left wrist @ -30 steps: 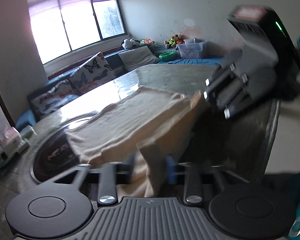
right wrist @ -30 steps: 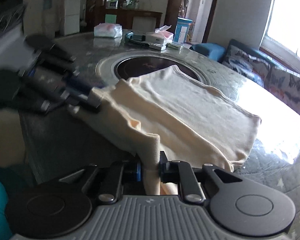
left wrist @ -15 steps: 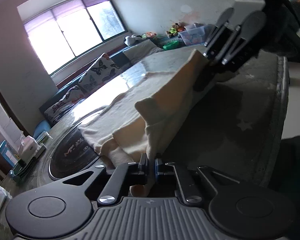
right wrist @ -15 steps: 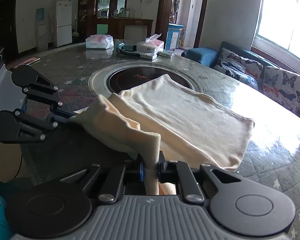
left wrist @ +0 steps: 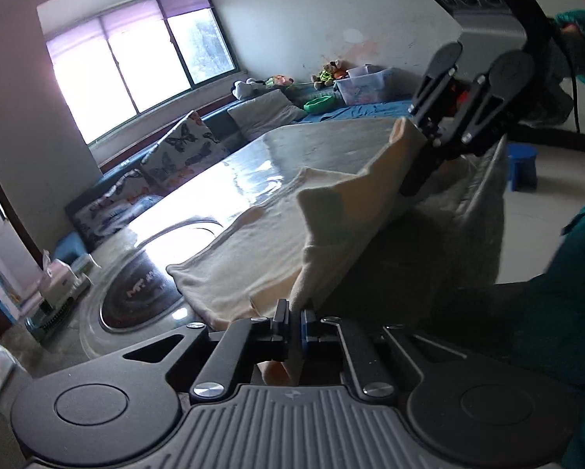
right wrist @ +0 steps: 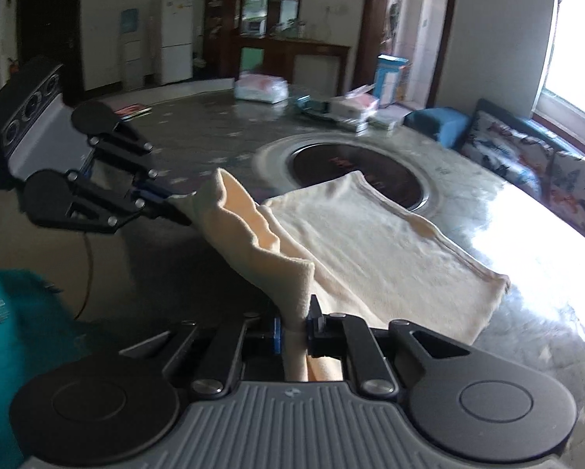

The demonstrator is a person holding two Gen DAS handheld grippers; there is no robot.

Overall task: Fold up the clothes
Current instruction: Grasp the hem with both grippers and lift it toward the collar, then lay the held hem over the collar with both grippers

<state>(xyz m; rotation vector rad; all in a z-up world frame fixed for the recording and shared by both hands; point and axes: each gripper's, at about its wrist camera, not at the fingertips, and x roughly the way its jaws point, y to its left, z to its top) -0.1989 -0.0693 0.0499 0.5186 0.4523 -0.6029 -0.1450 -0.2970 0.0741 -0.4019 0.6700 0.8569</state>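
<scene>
While most of the cream garment (left wrist: 261, 242) lies flat on the glossy table (left wrist: 316, 152), its near edge is lifted off the surface and stretched between the two grippers. The cloth is soft, pale yellow-cream and fleecy, folded over along the raised edge so a doubled band hangs in a shallow sag. The far end drapes partly over the dark round hotplate (right wrist: 355, 172) set into the tabletop.

The left gripper (left wrist: 294, 322) has its jaws pressed together on one corner of the garment, the fabric pinched between its blue pads. The right gripper (right wrist: 294, 324) is likewise clamped on the other corner, a tuft of cloth standing up between its fingers.

From the left wrist view come a bright window (left wrist: 136, 66), a sofa with butterfly cushions (left wrist: 187, 148), soft toys and a clear storage box (left wrist: 364, 84) by the wall, plus a teal sleeve (left wrist: 581, 19) behind the right gripper. Only the right wrist view shows tissue packs (right wrist: 261, 88) on the table, a white fridge (right wrist: 177, 37) and dark wooden cabinets (right wrist: 288, 51).
</scene>
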